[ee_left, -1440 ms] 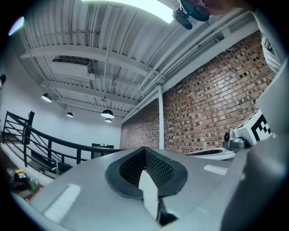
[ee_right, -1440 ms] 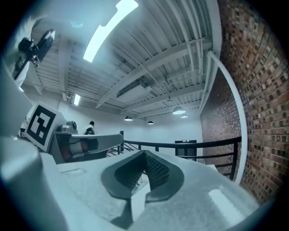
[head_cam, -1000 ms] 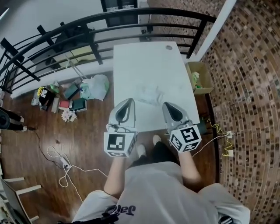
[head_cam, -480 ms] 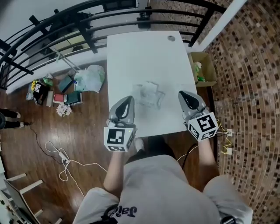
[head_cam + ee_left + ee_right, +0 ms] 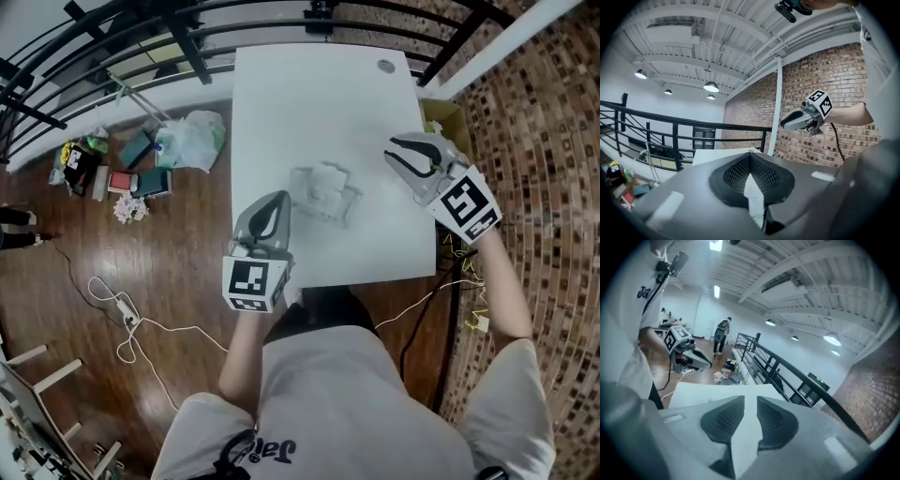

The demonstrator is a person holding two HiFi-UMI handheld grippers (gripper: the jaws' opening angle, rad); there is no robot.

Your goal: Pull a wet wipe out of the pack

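Pack lies mid-desk, untouched. Left hand-held gripper closed, empty, just beside pack: best to press pack down with it. Right hand-held gripper off to side, jaws just opening, nothing between: bring over pack top, pinch wipe, pull slowly.

Looks like a loft-style studio or lab space on a mezzanine. Red-brown brick wall down the right, black metal railing along the top, glossy wooden floor with a white power strip trailing cable, white painted ceiling beams and round pendant lamps.
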